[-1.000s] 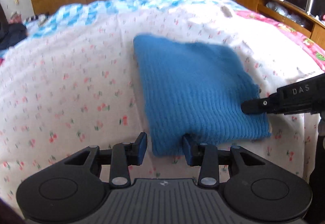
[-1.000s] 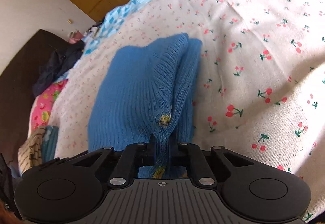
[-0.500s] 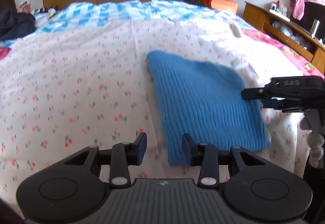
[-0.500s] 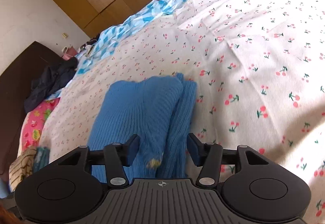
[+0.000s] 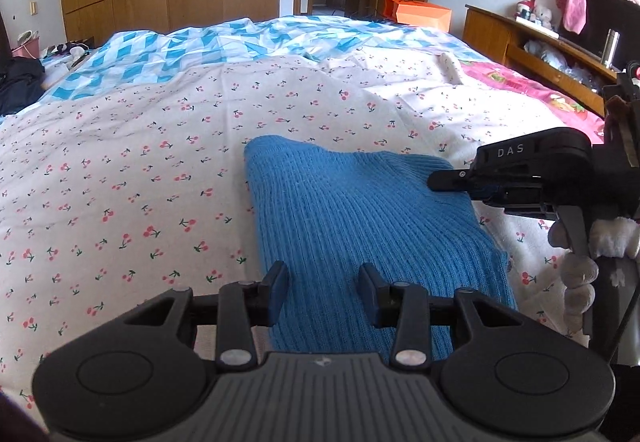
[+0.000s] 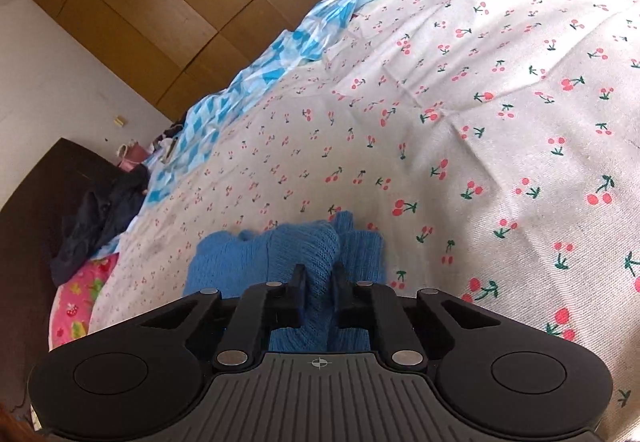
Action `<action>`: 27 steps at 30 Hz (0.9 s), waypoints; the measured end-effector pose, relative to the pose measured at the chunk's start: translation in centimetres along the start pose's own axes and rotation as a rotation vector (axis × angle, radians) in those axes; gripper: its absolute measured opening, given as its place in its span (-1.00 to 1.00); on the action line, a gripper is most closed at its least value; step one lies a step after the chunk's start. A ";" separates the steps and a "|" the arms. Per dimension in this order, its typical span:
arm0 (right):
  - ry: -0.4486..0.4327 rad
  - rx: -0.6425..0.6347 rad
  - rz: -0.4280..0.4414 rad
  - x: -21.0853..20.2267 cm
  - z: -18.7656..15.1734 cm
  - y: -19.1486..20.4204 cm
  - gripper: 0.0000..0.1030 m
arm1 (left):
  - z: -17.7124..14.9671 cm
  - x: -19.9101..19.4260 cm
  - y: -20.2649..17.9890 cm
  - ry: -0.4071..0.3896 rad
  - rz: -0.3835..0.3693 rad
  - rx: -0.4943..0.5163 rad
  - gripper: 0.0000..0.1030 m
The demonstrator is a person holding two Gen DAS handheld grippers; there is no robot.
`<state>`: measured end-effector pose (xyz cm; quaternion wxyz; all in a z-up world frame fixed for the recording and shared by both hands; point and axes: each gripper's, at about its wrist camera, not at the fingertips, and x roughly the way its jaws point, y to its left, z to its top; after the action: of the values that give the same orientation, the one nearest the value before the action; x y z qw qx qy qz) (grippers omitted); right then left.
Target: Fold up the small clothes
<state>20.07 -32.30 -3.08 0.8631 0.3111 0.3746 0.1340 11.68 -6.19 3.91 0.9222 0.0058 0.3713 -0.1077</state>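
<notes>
A folded blue knit garment [image 5: 360, 217] lies flat on the cherry-print bedsheet [image 5: 120, 177]. My left gripper [image 5: 323, 288] is open and empty, its fingers standing over the garment's near edge. My right gripper [image 6: 318, 284] shows in the left wrist view [image 5: 434, 179] at the garment's far right corner. In the right wrist view its jaws stand partly closed around the blue knit [image 6: 296, 246], a narrow gap between them filled with fabric; I cannot tell whether they pinch it.
A blue-and-white checked quilt [image 5: 224, 45] lies at the far end of the bed. A pink printed cover [image 5: 532, 89] and a wooden shelf unit [image 5: 532, 41] are to the right. Dark clothes [image 6: 100, 213] lie at the left.
My right gripper let go of the garment's edge, opened, drew back, then narrowed its jaws again over the corner. My left gripper pulled back and rose; the garment now lies flat.
</notes>
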 end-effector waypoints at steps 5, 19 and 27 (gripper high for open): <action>-0.008 0.014 -0.003 -0.4 -0.3 -0.3 -0.65 | 0.1 0.3 -0.2 0.011 0.009 0.015 -0.12; -0.034 -0.009 -0.038 -0.9 -0.8 0.4 -0.63 | 0.1 -0.1 -0.3 0.012 0.009 0.012 -0.11; -0.095 -0.085 0.053 -2.2 -0.9 3.0 -0.72 | -0.3 -0.4 -0.5 0.001 0.025 0.021 -0.11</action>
<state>17.92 -30.65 -0.44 0.8885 0.2900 0.3187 0.1576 11.05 -6.60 4.00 0.9232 0.0204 0.3705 -0.1001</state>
